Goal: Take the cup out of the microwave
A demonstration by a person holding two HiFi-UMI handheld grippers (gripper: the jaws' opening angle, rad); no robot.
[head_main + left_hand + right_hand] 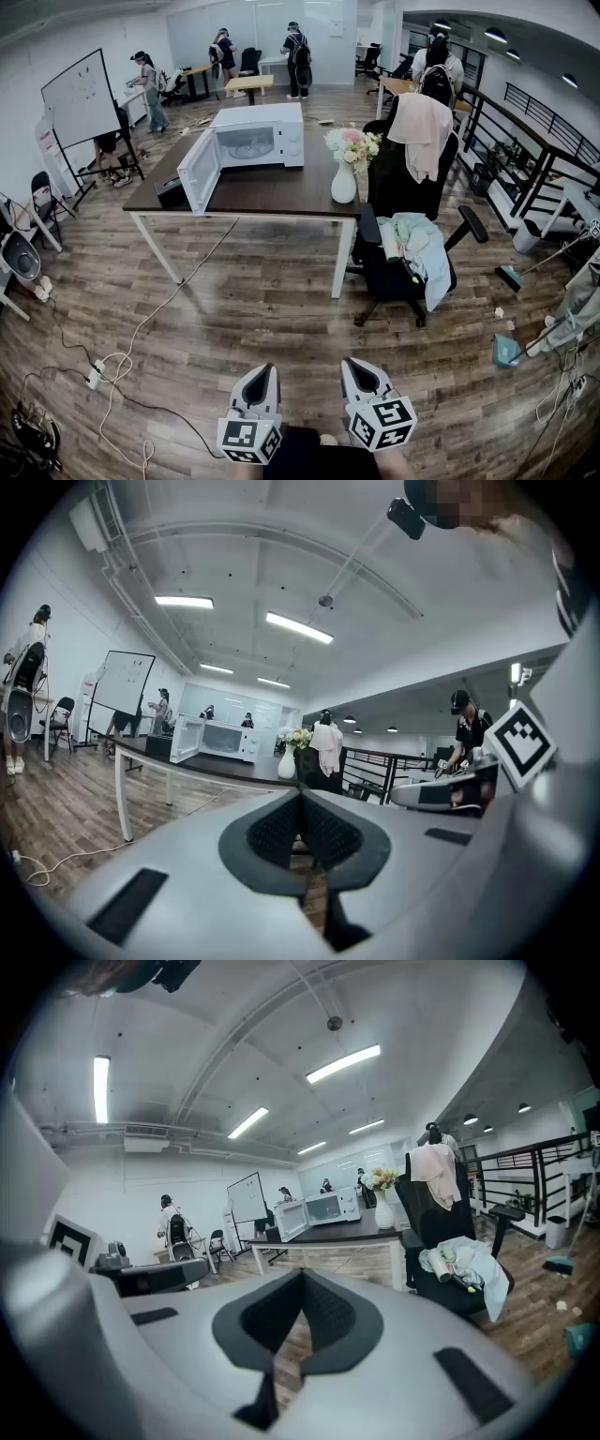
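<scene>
Left tongs (300, 794) are pressed together, tip to tip, with nothing between them. Right tongs (302, 1279) are the same: pads meeting, empty. In the head view both hang low at the bottom of the picture, left tongs (266, 369) and right tongs (357, 366) side by side, aimed forward over the wooden floor (281, 309).

Out ahead, well apart from the person, stands the bench (272, 195), and on it the white microwave (272, 122). Its door (199, 171) is swung wide open toward the left. The cup ought to be in that cavity, but from here it is too small and pale to pick out, so I cannot say where it sits inside.

A vase of flowers (344, 178) stands at the bench's right corner, and an office chair (403, 253) draped with clothes is just beside it.

So the door is open, but that is all. By my reading the approach, the reach in, the grip and the lift out are all yet to come.
</scene>
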